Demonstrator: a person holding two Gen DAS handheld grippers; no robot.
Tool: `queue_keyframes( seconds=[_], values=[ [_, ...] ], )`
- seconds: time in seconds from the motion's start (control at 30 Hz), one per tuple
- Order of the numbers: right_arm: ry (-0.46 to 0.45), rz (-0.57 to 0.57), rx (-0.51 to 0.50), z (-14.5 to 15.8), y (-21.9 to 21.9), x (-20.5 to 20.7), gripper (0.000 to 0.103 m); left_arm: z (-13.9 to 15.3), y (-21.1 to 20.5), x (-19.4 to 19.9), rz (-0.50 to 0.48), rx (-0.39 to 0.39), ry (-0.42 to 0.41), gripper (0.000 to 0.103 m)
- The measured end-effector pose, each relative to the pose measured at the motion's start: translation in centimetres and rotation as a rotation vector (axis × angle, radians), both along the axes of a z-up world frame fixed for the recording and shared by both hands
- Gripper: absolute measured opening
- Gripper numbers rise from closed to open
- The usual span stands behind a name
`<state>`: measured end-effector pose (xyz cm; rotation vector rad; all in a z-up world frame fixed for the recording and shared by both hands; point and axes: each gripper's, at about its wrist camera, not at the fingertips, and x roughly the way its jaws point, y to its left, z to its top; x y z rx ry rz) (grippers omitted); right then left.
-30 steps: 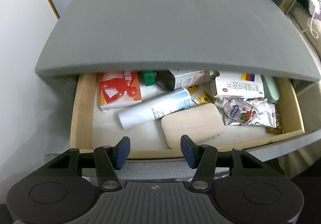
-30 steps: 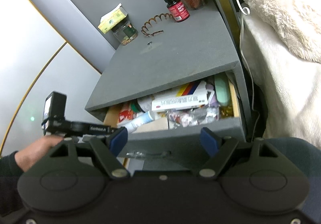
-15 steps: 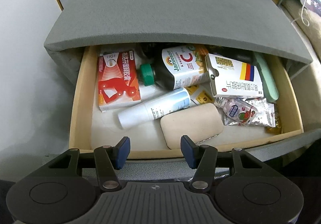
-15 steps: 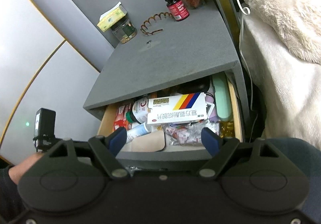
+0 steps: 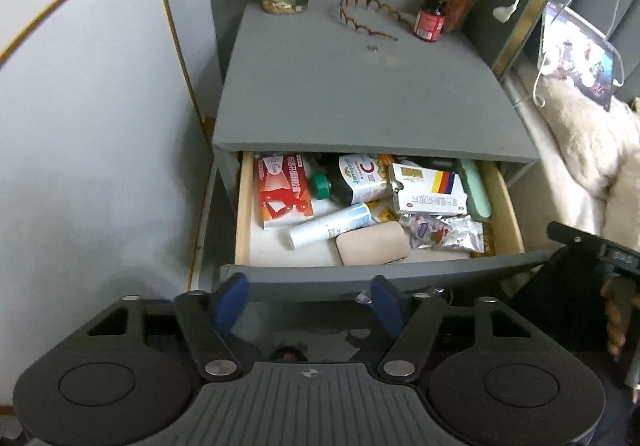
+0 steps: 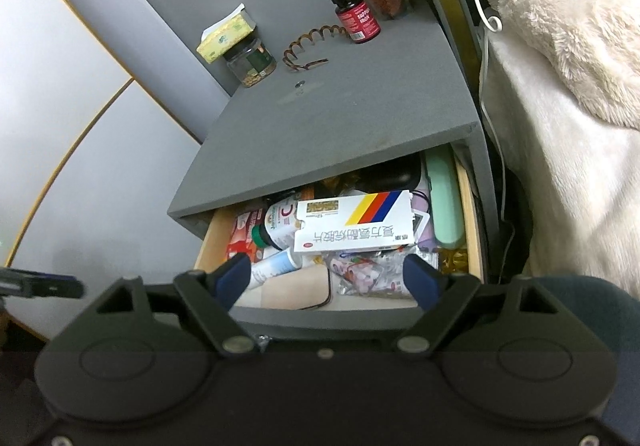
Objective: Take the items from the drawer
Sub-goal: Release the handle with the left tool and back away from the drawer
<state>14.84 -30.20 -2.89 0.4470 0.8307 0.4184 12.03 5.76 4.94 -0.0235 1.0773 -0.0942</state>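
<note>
my left gripper (image 5: 307, 300) – jaws just opened wider, nothing between them, hovering before the drawer (image 5: 376, 273) front | my right gripper (image 6: 329, 278) – wide, empty, poised over the pulled-out drawer | white pill box (image 6: 356, 226) lies topmost, so the easiest first pick | items behind hidden under the nightstand top (image 5: 368, 102)

Each gripper, left gripper (image 5: 307, 302) and right gripper (image 6: 334, 278), has black linkage arms, blue finger pads (image 5: 229, 300), silver pivot screws, two round black discs. The left one has ribbed grey centre.
</note>
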Motion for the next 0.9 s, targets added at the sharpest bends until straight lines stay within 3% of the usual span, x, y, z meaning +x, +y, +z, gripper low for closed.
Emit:
queue_keyframes(
  seconds=[0.1, 0.17, 0.2, 0.4, 0.5, 0.6, 0.73, 0.9],
  values=[
    [0.002, 0.0, -0.004, 0.0, 0.0, 0.1, 0.082, -3.1, -1.2, 2.1, 0.044, -0.034, -0.037, 0.061],
    [0.005, 0.0, -0.01, 0.0, 0.1, 0.1, 0.082, -5.2, -2.2, 3.4, 0.068, -0.047, -0.056, 0.043],
    [0.005, 0.001, -0.014, 0.0, 0.1, 0.1, 0.082, -6.6, -3.1, 4.9, 0.073, -0.038, -0.055, 0.042],
    [0.006, 0.003, -0.013, 0.0, 0.1, 0.0, 0.082, -13.0, -4.2, 8.9, 0.067, 0.04, 0.035, 0.023],
    [0.008, 0.006, -0.02, 0.0, 0.2, 0.0, 0.082, -15.0, -4.4, 9.1, 0.006, 0.096, 0.059, 0.024],
    [0.011, 0.006, -0.025, 0.0, 0.2, 0.1, 0.082, -15.3, -3.9, 9.3, 0.007, 0.064, 0.125, 0.022],
    [0.015, 0.005, -0.03, 0.0, 0.1, 0.1, 0.082, -15.8, -3.4, 9.0, -0.012, 0.047, 0.13, 0.022],
    [0.013, 0.011, -0.032, 0.0, 0.1, -0.1, 0.082, -15.9, -2.9, 9.3, 0.0, 0.085, 0.103, 0.038]
  ],
)
